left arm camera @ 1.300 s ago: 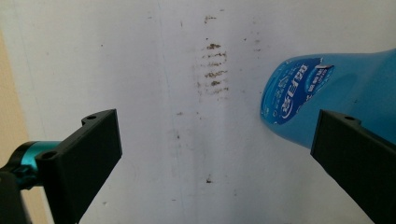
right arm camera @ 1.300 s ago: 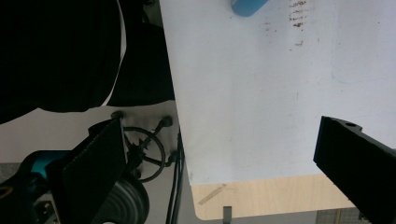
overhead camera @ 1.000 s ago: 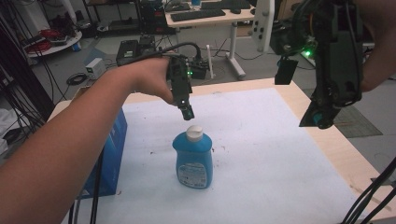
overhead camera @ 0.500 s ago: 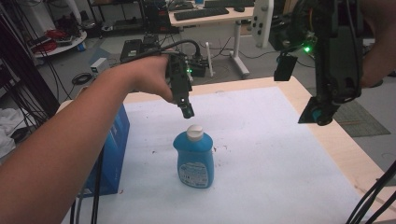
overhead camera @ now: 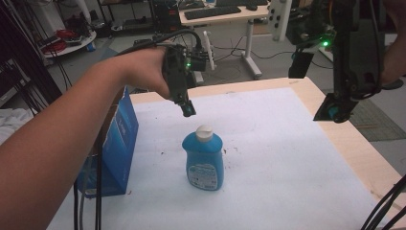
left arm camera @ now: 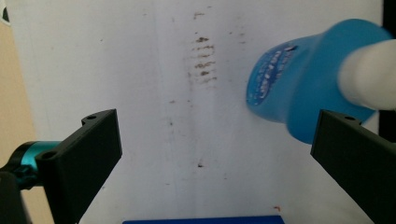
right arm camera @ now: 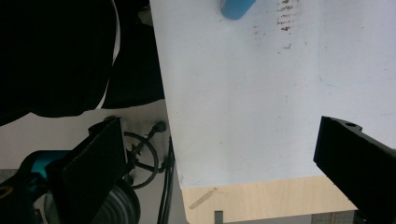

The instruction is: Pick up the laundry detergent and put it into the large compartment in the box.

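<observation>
Your desk (overhead camera: 306, 91) is pale wood-rimmed under a scuffed white sheet. The boxy blue carton (overhead camera: 122, 139) sits at nine o'clock. The glossy, rounded blue bottle (overhead camera: 203, 160) stands upright at centre, open sheet around. Left tongs (overhead camera: 187, 109) hover above its white cap (overhead camera: 204, 132), spread; right tongs (overhead camera: 330, 112), at three o'clock over the edge, spread too.

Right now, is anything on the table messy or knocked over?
Nothing is knocked over. The blue bottle stands upright with its white cap on, and the blue box stands at the table's left edge. The only mess is small brown specks smudged on the white table cover.
</observation>
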A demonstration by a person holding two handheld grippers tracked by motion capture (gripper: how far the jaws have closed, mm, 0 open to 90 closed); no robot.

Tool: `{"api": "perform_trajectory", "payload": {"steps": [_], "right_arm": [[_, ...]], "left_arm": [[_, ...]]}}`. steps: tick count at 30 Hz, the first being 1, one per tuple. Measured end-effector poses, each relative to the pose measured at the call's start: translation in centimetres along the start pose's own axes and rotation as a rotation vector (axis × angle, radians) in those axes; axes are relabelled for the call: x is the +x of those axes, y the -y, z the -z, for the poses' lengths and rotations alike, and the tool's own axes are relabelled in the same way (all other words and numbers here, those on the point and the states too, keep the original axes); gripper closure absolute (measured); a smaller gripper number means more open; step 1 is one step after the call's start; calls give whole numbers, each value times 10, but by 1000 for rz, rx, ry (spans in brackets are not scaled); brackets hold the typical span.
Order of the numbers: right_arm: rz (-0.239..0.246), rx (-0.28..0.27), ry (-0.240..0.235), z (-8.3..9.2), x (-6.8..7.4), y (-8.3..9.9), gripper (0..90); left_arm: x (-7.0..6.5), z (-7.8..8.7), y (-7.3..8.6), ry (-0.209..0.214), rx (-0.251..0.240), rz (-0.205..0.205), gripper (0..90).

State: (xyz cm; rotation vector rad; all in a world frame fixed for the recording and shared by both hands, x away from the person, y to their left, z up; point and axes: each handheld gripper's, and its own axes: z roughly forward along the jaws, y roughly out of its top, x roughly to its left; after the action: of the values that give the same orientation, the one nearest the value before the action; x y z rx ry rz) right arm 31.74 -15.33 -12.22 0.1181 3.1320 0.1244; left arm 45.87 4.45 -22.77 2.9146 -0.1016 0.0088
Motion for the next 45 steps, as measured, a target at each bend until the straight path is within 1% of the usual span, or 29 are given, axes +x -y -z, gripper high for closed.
{"api": "perform_trajectory", "payload": {"steps": [1, 2, 3, 4, 5, 6, 7, 8, 9, 10, 11, 12, 13, 15, 17, 19, 21, 22, 23, 24, 28, 31, 33, 34, 36, 41, 42, 45], "right_arm": [[0, -1, 0, 0, 1, 0, 15], [0, -1, 0, 0, 1, 0, 15], [2, -2, 4, 0, 2, -1, 16], [1, 0, 4, 0, 2, -2, 16], [1, 0, 4, 0, 2, -2, 16], [3, 4, 6, -1, 3, -4, 16], [6, 5, 6, -2, 3, -5, 16], [6, 5, 6, -2, 3, -5, 16], [7, 6, 3, -2, 5, -7, 16], [13, 4, 5, -2, 6, -8, 16], [13, 5, 4, -1, 7, -9, 15], [13, 4, 5, -1, 8, -9, 16], [16, 2, 8, 0, 8, -10, 16], [16, 2, 7, 0, 10, -10, 16], [16, 2, 8, 0, 12, -10, 15], [18, 2, 8, 0, 13, -9, 16], [17, 2, 10, 0, 14, -9, 16], [17, 2, 10, 0, 14, -9, 16], [13, 3, 10, 1, 15, -9, 16], [13, 3, 11, 1, 15, -9, 16], [9, 3, 11, 0, 15, -8, 16], [11, -11, 0, 0, 14, -8, 16], [9, -7, 0, -2, 13, -8, 16], [10, -3, 0, -3, 13, -8, 16], [9, 0, 0, -4, 13, -9, 16], [19, 1, -2, -5, 12, -10, 16], [18, 0, -2, -6, 12, -10, 16], [16, 1, -2, -7, 12, -10, 16]], "left_arm": [[-3, 2, 0, -2, -1, -10, 18], [-3, 2, 0, -2, -1, -10, 18], [-10, 6, -1, 1, 2, -34, 18], [-14, 8, -1, 2, 1, -44, 18], [-14, 8, -1, 2, 1, -44, 18], [-21, 10, -2, 5, 7, -56, 18], [-24, 10, -3, 6, 9, -65, 18], [-24, 10, -3, 6, 9, -65, 18], [-31, 12, -4, 1, 19, -77, 18], [-34, 12, -4, -1, 19, -84, 18], [-34, 12, -4, -1, 19, -84, 18], [-40, 13, -4, 3, 14, -95, 18], [-40, 13, -4, 3, 14, -95, 18], [-46, 10, -3, 16, 4, -105, 18], [-48, 8, -3, 20, 4, -109, 18], [-51, 2, -2, 35, 5, -114, 18], [-52, -3, -2, 39, -1, -121, 18], [-52, -3, -2, 39, -1, -121, 18], [-54, -9, -2, 48, 1, -122, 18], [-54, -11, -2, 52, 4, -120, 18], [-56, -21, -2, 75, 2, -139, 18], [-58, -27, -3, 78, 9, -149, 18], [-59, -30, -4, 83, 10, -154, 18], [-59, -36, -7, 82, 23, -159, 18], [-59, -37, -7, 83, 28, -157, 18], [-61, -46, -11, 90, 32, -171, 18], [-62, -47, -12, 94, 34, -168, 18], [-63, -52, -13, 90, 45, -176, 18]]}}
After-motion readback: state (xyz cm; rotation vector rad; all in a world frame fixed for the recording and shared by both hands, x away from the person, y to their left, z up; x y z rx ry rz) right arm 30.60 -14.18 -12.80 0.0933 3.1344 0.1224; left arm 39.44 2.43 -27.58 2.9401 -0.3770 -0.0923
